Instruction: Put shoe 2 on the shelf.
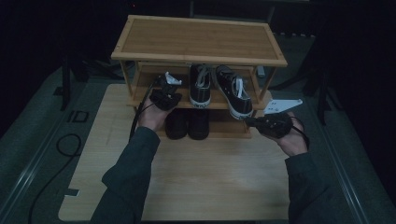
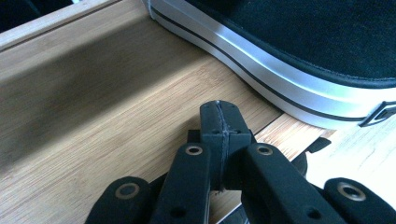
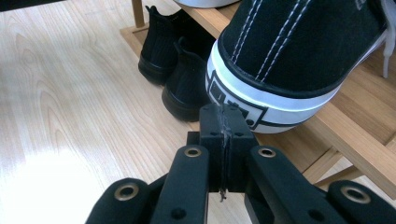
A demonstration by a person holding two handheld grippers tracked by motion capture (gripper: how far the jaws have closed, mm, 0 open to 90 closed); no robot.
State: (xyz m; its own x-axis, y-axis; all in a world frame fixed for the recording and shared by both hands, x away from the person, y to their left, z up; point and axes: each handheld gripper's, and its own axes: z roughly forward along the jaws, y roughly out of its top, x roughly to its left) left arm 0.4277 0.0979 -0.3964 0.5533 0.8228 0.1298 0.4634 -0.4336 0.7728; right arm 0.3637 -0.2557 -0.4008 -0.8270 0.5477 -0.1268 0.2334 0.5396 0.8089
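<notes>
both grippers have their jaws pressed together with nothing between them. left gripper (image 1: 166, 91) hangs over the left part of the rack's middle shelf (image 1: 140, 99), its closed tips just above the bare wood, as the left gripper view shows (image 2: 219, 122). just beside it on that shelf stands a black sneaker with a white sole (image 1: 201, 86), its white rubber edge (image 2: 280, 74) running close past the closed tips without touching them.

right gripper (image 1: 252, 122) sits at the front right of the rack, level with the heel of a second black sneaker (image 1: 233, 92), which lies slanted on the same shelf with its heel poking over the front edge. in the right gripper view the closed tips (image 3: 226, 116) are right up against the white heel band (image 3: 261, 100) of that sneaker; whether they actually touch it i cannot tell.

down on the bottom shelf, between the two hands, a pair of black ankle boots (image 1: 187, 123) stands side by side, also seen in the right gripper view (image 3: 177, 70). the bamboo shoe rack (image 1: 198, 39) stands at the far end of a pale wooden worktop (image 1: 210, 177), and its top board is bare. room light is dim, and cables trail from both grippers.
</notes>
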